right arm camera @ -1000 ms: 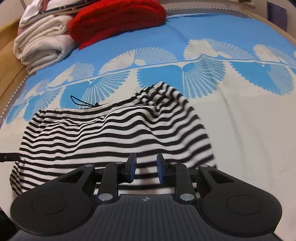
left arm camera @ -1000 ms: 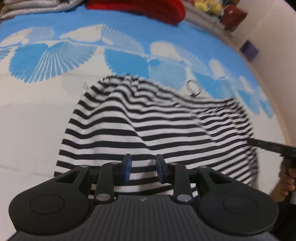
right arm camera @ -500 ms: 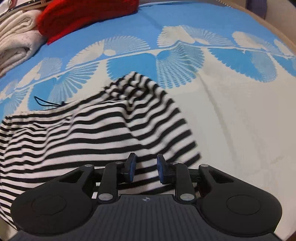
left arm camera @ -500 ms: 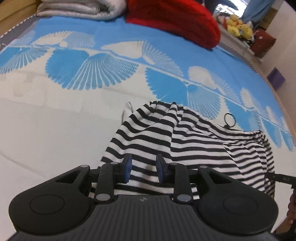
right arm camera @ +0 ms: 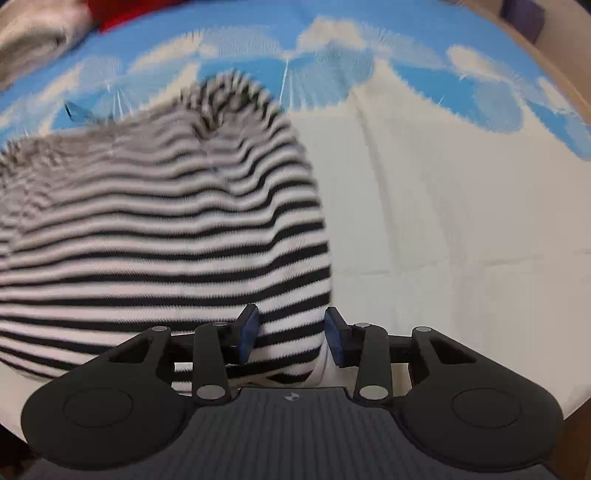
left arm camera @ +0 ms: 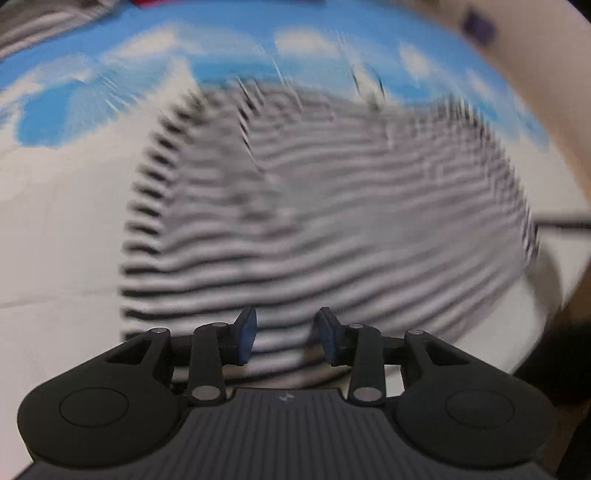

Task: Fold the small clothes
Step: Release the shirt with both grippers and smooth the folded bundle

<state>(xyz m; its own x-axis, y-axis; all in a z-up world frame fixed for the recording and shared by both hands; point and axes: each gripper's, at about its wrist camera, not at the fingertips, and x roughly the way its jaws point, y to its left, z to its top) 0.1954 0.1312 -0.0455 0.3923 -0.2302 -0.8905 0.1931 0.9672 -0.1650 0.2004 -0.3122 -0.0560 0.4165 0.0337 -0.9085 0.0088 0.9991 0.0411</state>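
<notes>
A black-and-white striped garment (left arm camera: 332,221) lies spread on the blue-and-white bed cover (left arm camera: 55,221), badly blurred in the left wrist view. My left gripper (left arm camera: 284,338) hangs over its near hem; its jaws are opening, with striped cloth showing in the gap and the pads clear of it. In the right wrist view the garment (right arm camera: 166,240) fills the left half, and its near right corner sits between the jaws of my right gripper (right arm camera: 291,338). Those jaws are opening too, apart from the cloth. A dark cord (right arm camera: 74,110) lies by the garment's far edge.
A red knit item (right arm camera: 140,11) and a folded pale blanket (right arm camera: 33,40) sit at the far end of the bed. White cover (right arm camera: 461,221) stretches to the right of the garment. The bed's edge (left arm camera: 535,92) curves along the right, with the other gripper's dark bar (left arm camera: 565,223) there.
Both grippers, shut on the garment's near hem before, now stand with pads apart. Both views have swung and blurred, and the garment lies wider and flatter on the cover.
</notes>
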